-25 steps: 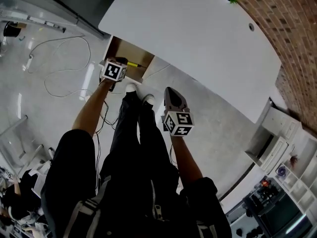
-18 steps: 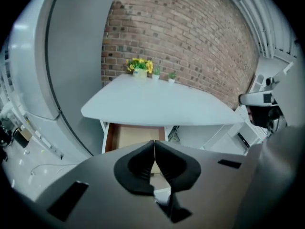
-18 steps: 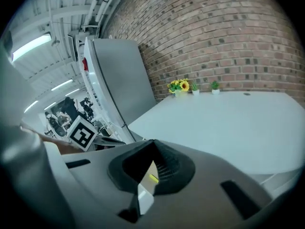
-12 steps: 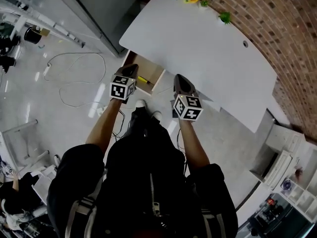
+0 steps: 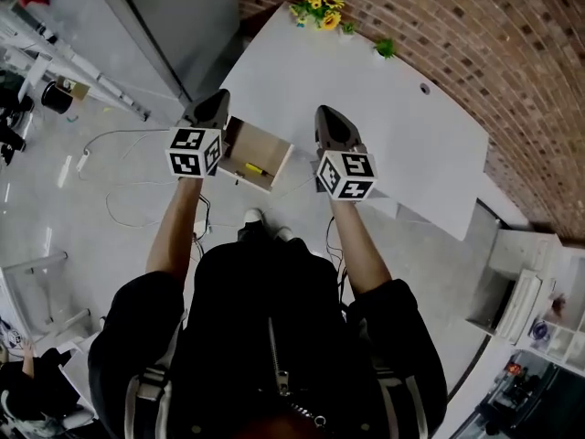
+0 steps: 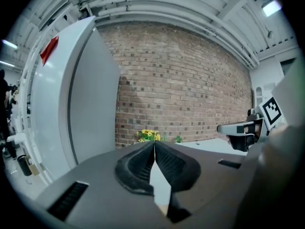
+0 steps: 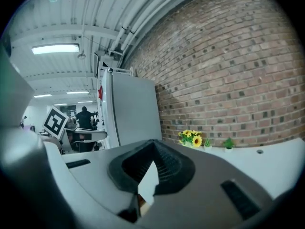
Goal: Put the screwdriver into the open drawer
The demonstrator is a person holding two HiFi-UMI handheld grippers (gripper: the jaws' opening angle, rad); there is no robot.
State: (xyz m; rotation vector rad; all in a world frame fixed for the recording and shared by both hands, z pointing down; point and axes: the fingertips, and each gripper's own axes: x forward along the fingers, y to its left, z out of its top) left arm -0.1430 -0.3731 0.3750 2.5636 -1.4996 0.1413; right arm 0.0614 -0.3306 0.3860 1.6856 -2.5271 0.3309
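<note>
Two grippers are up in the air and neither has anything in it. The left gripper [image 5: 218, 101] shows its jaws pressed together at the tips in its own view [image 6: 154, 144], with only a thin sliver of light lower down and nothing caught between them. It's the same on the other side: the right gripper [image 5: 325, 113] has its jaws meeting at the tips [image 7: 153, 142] and is empty. We see both pointing out level towards the brick wall [image 6: 190, 80], side by side and apart, each one catching the other at the edge of its view.

Down below, from the head view, the drawer [image 5: 274, 161] stands pulled out from under the edge of the white table [image 5: 384, 117]. The screwdriver [image 5: 254, 168], with its yellow handle, lies on the drawer's wooden floor, close to the front wall. Neither gripper touches it; the drawer sits between them and well beneath.

At the table's far end, against the wall, we spot a bunch of sunflowers [image 5: 315, 7] and a small green plant [image 5: 384, 48] just along from it. A tall pale cabinet [image 6: 71, 104] stands to the left. A loose white cable [image 5: 119, 176] loops across the floor beside the person's left arm.
</note>
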